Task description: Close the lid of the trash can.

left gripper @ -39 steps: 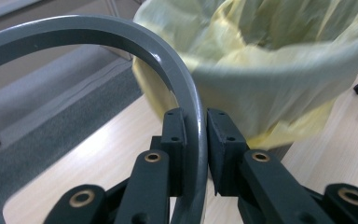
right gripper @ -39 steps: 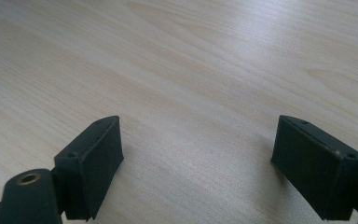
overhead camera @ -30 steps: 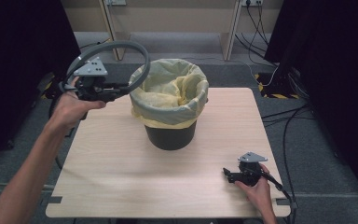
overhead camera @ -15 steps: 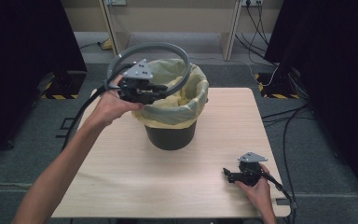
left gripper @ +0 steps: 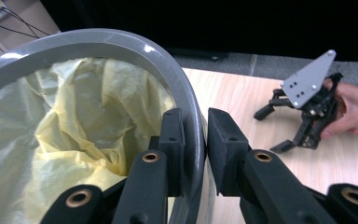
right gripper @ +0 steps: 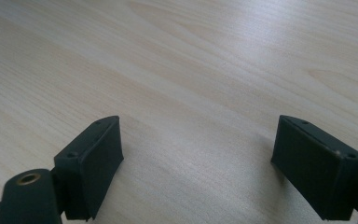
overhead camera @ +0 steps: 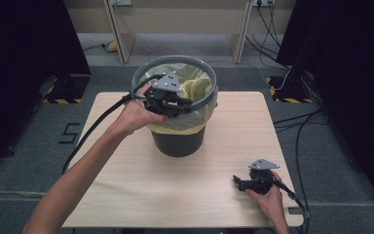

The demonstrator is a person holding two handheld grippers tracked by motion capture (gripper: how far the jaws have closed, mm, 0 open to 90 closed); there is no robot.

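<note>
At the left of the high view, a bare forearm reaches in over the pale wood-grain tabletop [overhead camera: 126, 195], smooth and matte with rounded corners. Its hand carries the left claw [overhead camera: 182, 104], a black jointed tool topped by a grey three-cornered plate and trailing a thick black cable. This claw is clamped on a grey ring [overhead camera: 146, 73], a smooth, glossy plastic hoop with a flat band-like wall. In the left gripper view the two blocky black pads sit one inside and one outside the ring's wall [left gripper: 186, 107], pressing it between them. The ring is held level right over the mouth of the bin [overhead camera: 179, 142], a round dark bucket that tapers slightly toward its base and stands toward the far middle of the tabletop. A thin yellow bag [overhead camera: 195, 87] lines the bin; its film is crinkled and faintly see-through, bunched in soft folds inside and draped over the rim on the near side.

Farther right, near the front right corner of the tabletop, the right claw [overhead camera: 241, 182] rests low on the wood in the other hand. Its jaws stand wide apart with bare wood between the flat rectangular pads [right gripper: 93, 163], gripping nothing.
</note>
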